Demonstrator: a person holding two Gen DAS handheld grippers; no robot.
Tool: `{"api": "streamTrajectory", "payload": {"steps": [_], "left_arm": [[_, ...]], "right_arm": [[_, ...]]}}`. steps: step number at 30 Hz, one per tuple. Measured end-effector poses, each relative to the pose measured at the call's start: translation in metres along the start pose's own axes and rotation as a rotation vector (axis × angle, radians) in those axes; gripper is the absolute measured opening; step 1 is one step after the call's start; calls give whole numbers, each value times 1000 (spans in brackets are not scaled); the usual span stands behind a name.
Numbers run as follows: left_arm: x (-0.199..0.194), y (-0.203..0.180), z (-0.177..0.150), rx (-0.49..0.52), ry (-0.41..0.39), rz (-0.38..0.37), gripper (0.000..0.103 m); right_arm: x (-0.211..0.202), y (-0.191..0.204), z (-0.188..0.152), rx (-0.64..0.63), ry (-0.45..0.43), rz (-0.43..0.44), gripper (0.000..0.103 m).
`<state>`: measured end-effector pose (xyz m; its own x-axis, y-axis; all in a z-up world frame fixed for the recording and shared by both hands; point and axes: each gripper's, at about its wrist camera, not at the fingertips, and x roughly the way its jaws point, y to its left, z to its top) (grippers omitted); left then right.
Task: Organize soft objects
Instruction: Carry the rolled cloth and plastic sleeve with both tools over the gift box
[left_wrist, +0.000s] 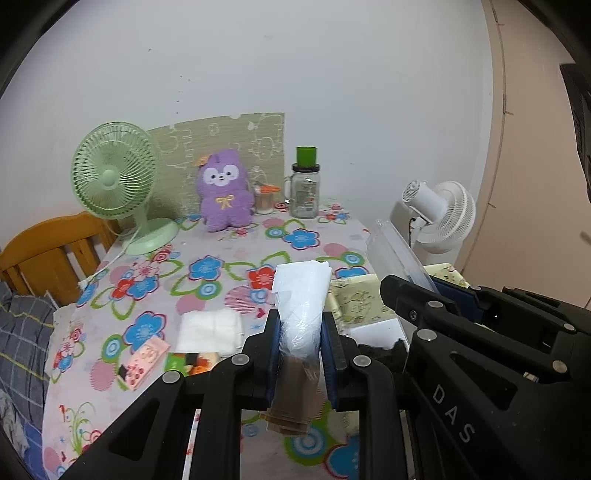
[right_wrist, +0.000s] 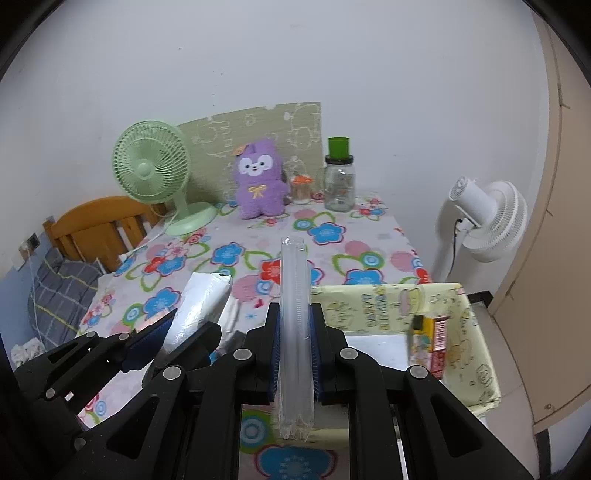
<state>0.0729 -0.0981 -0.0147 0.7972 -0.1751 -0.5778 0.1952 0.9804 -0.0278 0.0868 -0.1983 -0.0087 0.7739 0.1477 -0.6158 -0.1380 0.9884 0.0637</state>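
Packets fill both grippers: left gripper (left_wrist: 303, 343) jaws clamp a white pack (left_wrist: 301, 295), right gripper (right_wrist: 295, 347) jaws pinch a clear sleeve (right_wrist: 293, 295). Right of them, the box (right_wrist: 476, 332) holds little; a towel (left_wrist: 210, 330) waits ahead-left on the desk (left_wrist: 221, 251).

My table, rear: green desk fan (left_wrist: 112, 176) | glass jar, green cap (left_wrist: 305, 188) | beyond its edge: white fan (right_wrist: 487, 218) | wooden headboard (left_wrist: 48, 251)

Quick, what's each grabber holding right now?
Left gripper: shut on the white plastic-wrapped pack.
Right gripper: shut on the clear plastic package.
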Motion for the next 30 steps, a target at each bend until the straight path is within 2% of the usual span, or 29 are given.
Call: {"api": "streamTrajectory", "payload": {"steps": [14, 26, 27, 30], "left_arm": [[31, -40, 12, 37, 15, -47, 20], [68, -69, 15, 86, 72, -79, 23], [70, -70, 15, 90, 77, -77, 24], [78, -73, 14, 92, 95, -74, 36]], "right_arm": [[10, -52, 4, 38, 8, -29, 17], [34, -92, 0, 83, 66, -18, 17], [36, -94, -1, 85, 68, -20, 17], [41, -99, -2, 86, 79, -20, 19]]}}
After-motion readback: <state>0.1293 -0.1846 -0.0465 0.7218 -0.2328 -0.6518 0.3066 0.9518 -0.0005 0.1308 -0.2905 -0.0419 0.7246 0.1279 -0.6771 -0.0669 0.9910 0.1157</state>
